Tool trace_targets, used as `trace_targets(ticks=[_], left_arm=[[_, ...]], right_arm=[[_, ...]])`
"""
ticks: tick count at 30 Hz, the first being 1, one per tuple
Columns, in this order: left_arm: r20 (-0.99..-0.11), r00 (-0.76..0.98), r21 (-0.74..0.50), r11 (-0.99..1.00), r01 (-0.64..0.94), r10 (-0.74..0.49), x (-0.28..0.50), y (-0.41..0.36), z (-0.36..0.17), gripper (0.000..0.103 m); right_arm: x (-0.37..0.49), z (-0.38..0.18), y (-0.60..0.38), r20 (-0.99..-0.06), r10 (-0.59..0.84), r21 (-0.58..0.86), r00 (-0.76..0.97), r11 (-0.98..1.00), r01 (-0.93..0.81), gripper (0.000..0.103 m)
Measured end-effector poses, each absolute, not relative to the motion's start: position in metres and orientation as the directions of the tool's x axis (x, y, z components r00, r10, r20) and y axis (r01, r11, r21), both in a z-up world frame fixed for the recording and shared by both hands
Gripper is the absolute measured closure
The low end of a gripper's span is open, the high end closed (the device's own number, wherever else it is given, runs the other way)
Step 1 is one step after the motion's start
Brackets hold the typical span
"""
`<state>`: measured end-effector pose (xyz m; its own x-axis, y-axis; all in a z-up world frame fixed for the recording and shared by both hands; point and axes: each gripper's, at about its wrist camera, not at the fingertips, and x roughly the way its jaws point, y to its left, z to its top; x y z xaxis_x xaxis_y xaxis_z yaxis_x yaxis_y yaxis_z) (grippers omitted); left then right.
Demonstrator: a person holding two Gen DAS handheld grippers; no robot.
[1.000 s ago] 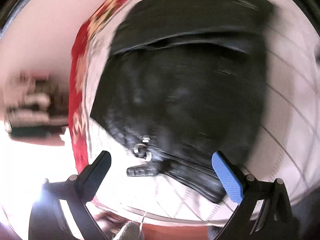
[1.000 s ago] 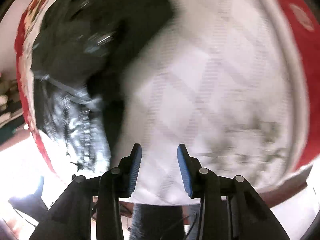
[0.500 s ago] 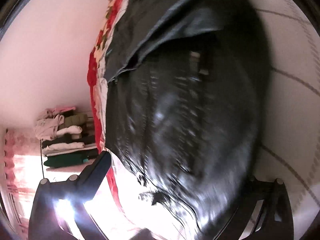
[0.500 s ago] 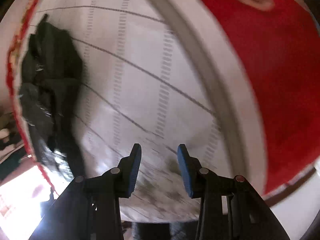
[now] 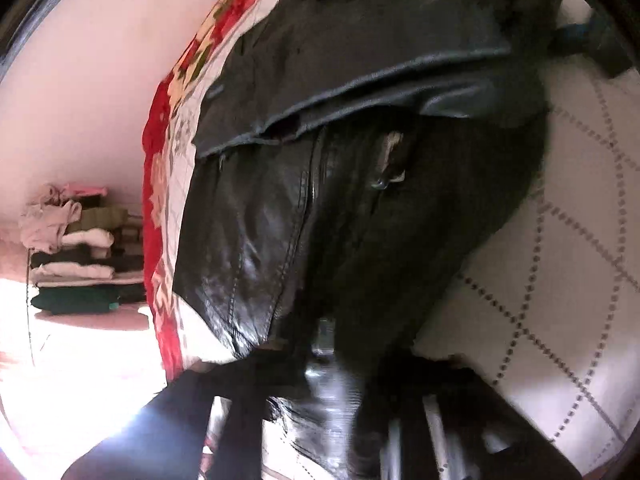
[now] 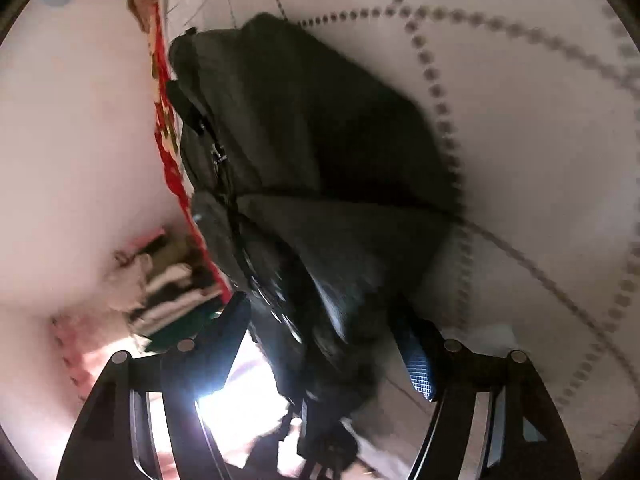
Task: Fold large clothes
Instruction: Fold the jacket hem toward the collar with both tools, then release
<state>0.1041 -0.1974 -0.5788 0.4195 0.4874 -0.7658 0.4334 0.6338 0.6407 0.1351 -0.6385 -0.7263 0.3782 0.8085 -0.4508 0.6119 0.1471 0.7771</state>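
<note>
Both views are now filling with the black leather jacket point(image 5: 304, 208), where half a second ago the right wrist camera was showing mostly bare white bedspread point(image 6: 540, 128) and the left claw point(image 5: 320, 392) was only just closing in on the hem. The jacket is lying on the bed, on the dotted-diamond bedspread near its red floral border point(image 5: 160, 184), with the collar flap folded over at the far end and the front zip running toward the left camera. The left claw is sitting right at the jacket's near edge; glossy leather is bunching over its fingers and hiding them, so I cannot tell whether it is pinching the hem or merely underneath it. The right claw point(image 6: 328, 344) has swung in from the open bedspread and is now straddling the jacket's near corner, fingers spread wide, one blue pad point(image 6: 418, 364) showing on the right side and leather lying in the gap, nothing clamped yet. A stack of folded clothes point(image 5: 76, 256) is sitting on a shelf beyond the bed. Judgement: both claws are converging on the same near edge, so the grasp for the next fold is being set up and the fold itself is not yet starting; the leather looks stiff and slippery, so a shallow pinch may slide off.
</note>
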Motion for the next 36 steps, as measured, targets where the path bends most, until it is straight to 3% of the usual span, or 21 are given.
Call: trace_targets(ticks=[1, 2, 3, 6, 16, 21, 29, 36], left_arm=[[-0.767, 0.427, 0.638, 0.634, 0.436, 0.478, 0.104, -0.198, -0.575, 0.097], [-0.774, 0.428, 0.630, 0.640, 0.440, 0.467, 0.104, -0.197, -0.571, 0.098], [-0.776, 0.433, 0.626, 0.642, 0.442, 0.459, 0.103, -0.197, -0.568, 0.098], [-0.782, 0.448, 0.617, 0.639, 0.458, 0.434, 0.099, -0.194, -0.557, 0.099], [-0.905, 0.362, 0.406, 0.704, 0.582, 0.223, 0.052, -0.185, -0.464, 0.099], [-0.943, 0.304, 0.297, 0.752, 0.588, 0.135, 0.065, -0.174, -0.434, 0.099], [-0.975, 0.220, 0.128, 0.880, 0.458, 0.028, 0.159, -0.113, -0.450, 0.096], [-0.995, 0.089, -0.017, 0.939, 0.343, -0.050, 0.233, -0.061, -0.509, 0.093]], right_arm=[[0.138, -0.726, -0.639, -0.457, 0.799, 0.776, 0.390, 0.143, 0.615, 0.039], [0.141, -0.722, -0.640, -0.469, 0.790, 0.778, 0.395, 0.158, 0.608, 0.063], [0.142, -0.720, -0.641, -0.493, 0.779, 0.768, 0.387, 0.181, 0.615, 0.070], [0.138, -0.706, -0.624, -0.527, 0.755, 0.754, 0.391, 0.203, 0.625, 0.078], [0.070, -0.577, -0.626, -0.716, 0.640, 0.604, 0.279, 0.368, 0.707, 0.079], [0.097, -0.521, -0.577, -0.799, 0.571, 0.514, 0.190, 0.484, 0.708, 0.079], [0.208, -0.519, -0.514, -0.815, 0.559, 0.509, 0.151, 0.568, 0.646, 0.077], [0.294, -0.563, -0.452, -0.873, 0.479, 0.425, 0.089, 0.658, 0.621, 0.077]])
